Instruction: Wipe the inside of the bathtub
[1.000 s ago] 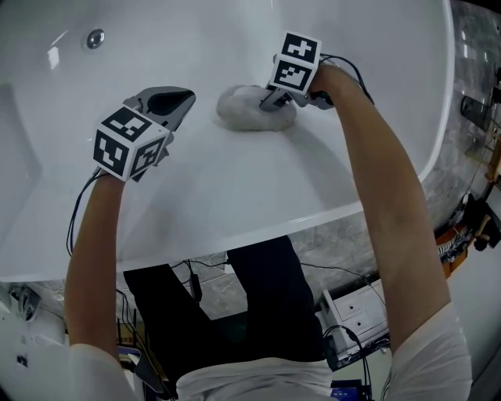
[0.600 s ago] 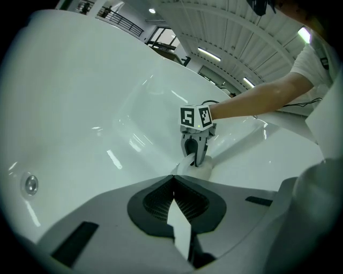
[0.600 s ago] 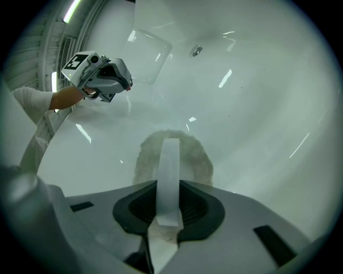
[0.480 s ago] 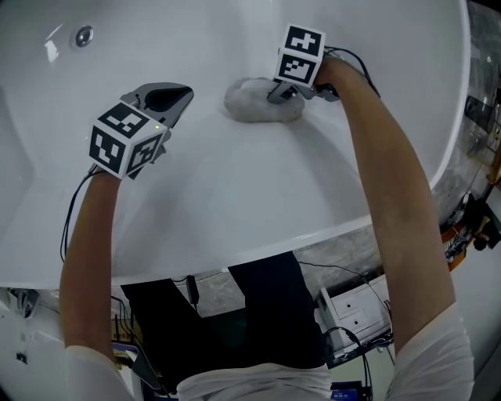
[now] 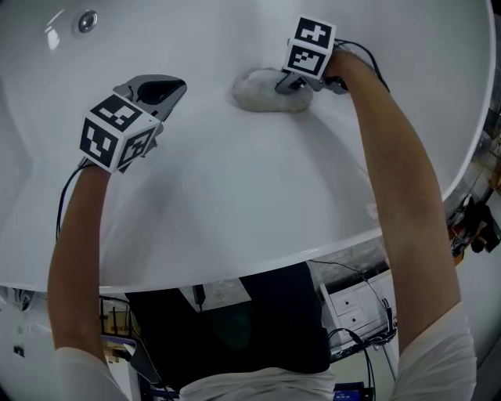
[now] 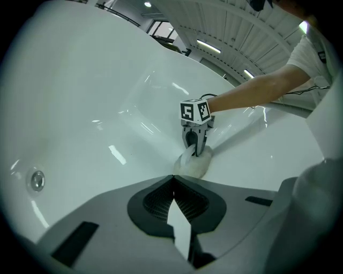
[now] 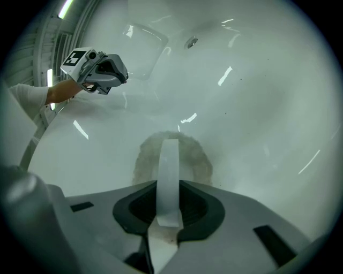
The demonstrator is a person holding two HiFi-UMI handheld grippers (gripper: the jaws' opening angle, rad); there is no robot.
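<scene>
Mid-wipe here. The right gripper has its jaws pinched on the white strap of a fuzzy grey cloth, pressed flat on the bathtub inner wall, well apart from the round metal fitting. Meanwhile the left gripper hangs between fitting and cloth, jaws closed on nothing. Next move, I'd guess: drag the cloth toward the fitting with even pressure.

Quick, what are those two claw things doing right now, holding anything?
Left gripper: jaws shut, empty.
Right gripper: jaws shut on the grey cloth.
</scene>
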